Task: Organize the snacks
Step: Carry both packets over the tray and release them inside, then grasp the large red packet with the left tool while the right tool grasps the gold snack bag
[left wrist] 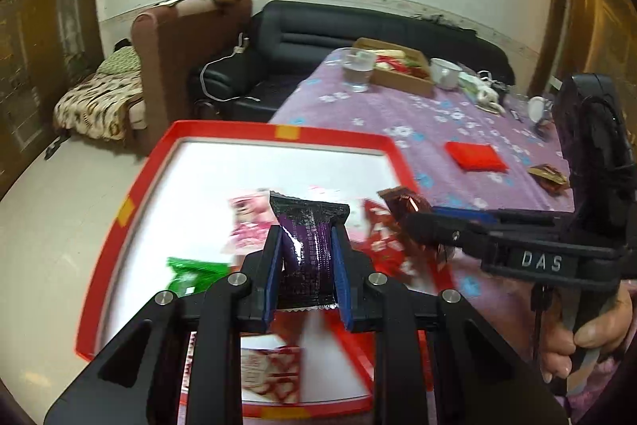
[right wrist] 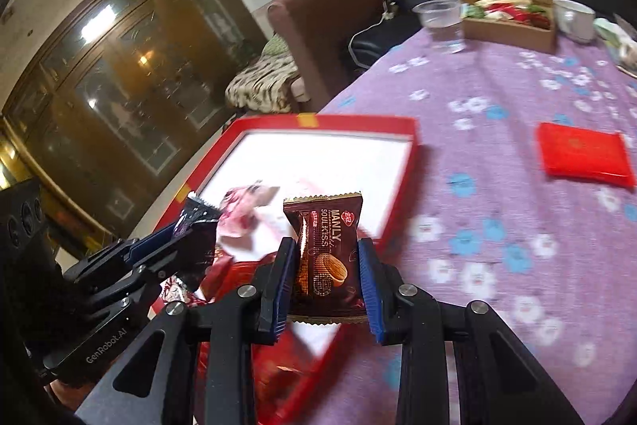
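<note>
My left gripper (left wrist: 306, 245) is shut on a purple snack packet (left wrist: 308, 245) and holds it above a red-rimmed white tray (left wrist: 254, 134). My right gripper (right wrist: 326, 265) is shut on a brown cookie packet (right wrist: 326, 249) over the tray's right edge (right wrist: 398, 194). The right gripper also shows in the left wrist view (left wrist: 414, 214), beside the left one. The left gripper shows in the right wrist view (right wrist: 191, 222). Pink (left wrist: 249, 222), green (left wrist: 191, 271) and red (left wrist: 382, 237) packets lie in the tray.
The purple flowered tablecloth (right wrist: 497, 130) carries a flat red packet (right wrist: 581, 154), a small brown packet (left wrist: 549, 176), a cardboard box of snacks (right wrist: 509, 14), a clear cup (right wrist: 438, 14) and a white cup (right wrist: 575, 16). Sofas (left wrist: 358, 26) stand beyond.
</note>
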`<state>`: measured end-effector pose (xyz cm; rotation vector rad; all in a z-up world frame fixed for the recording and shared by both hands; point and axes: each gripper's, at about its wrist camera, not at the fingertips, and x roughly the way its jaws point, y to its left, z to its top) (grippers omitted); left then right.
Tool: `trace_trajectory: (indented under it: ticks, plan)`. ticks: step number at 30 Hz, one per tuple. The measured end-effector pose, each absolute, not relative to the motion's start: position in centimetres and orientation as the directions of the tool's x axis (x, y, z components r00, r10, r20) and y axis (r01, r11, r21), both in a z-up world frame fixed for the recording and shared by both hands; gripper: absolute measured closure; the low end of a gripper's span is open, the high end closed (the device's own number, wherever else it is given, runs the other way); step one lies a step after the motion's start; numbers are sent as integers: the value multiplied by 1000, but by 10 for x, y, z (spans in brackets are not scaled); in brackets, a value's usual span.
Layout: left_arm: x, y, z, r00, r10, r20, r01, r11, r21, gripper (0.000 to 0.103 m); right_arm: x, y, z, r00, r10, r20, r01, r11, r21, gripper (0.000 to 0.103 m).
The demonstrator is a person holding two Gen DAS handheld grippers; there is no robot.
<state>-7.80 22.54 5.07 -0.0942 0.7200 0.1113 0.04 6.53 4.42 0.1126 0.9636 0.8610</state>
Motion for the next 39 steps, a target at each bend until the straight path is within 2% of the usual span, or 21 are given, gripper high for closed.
trace_trajectory:
  ticks: [13,16,19,20,21,23,25,27,30,35,39]
  plan:
    - [-79,258,29,705,103,-701,-202,978,-59,81,-20,132,30,213,681,-700,-659,629,411,71]
    - [-79,259,28,699,120,-705,-207,978,-39,80,-22,140,24,204,674,-711,-666,627,404,68]
    - [-77,262,25,672,156,-724,-233,972,-7,66,-24,139,29,206,677,-707,-671,623,401,67]
    - [-76,263,24,666,170,-727,-247,969,0,55,-24,139,31,204,683,-702,-670,620,409,65]
    - [-76,264,25,661,187,-727,-262,965,9,41,-22,136,34,202,695,-690,-667,614,423,60]
    - [-79,264,28,670,214,-711,-279,960,26,32,-18,126,40,201,723,-661,-663,598,452,50]
    - [-81,261,34,683,245,-688,-283,957,59,32,-15,113,50,221,743,-632,-663,590,462,48]
    - [-82,254,40,692,280,-665,-287,953,102,26,-11,96,60,248,754,-608,-665,589,459,48]
    - [-80,240,48,716,294,-633,-262,954,146,25,1,65,71,311,745,-590,-643,622,447,41]
    - [-69,204,59,743,257,-618,-172,966,195,24,36,-9,78,430,676,-598,-533,725,437,39]
    - [-51,169,68,752,205,-627,-78,971,224,23,61,-85,82,540,569,-620,-385,822,419,33]
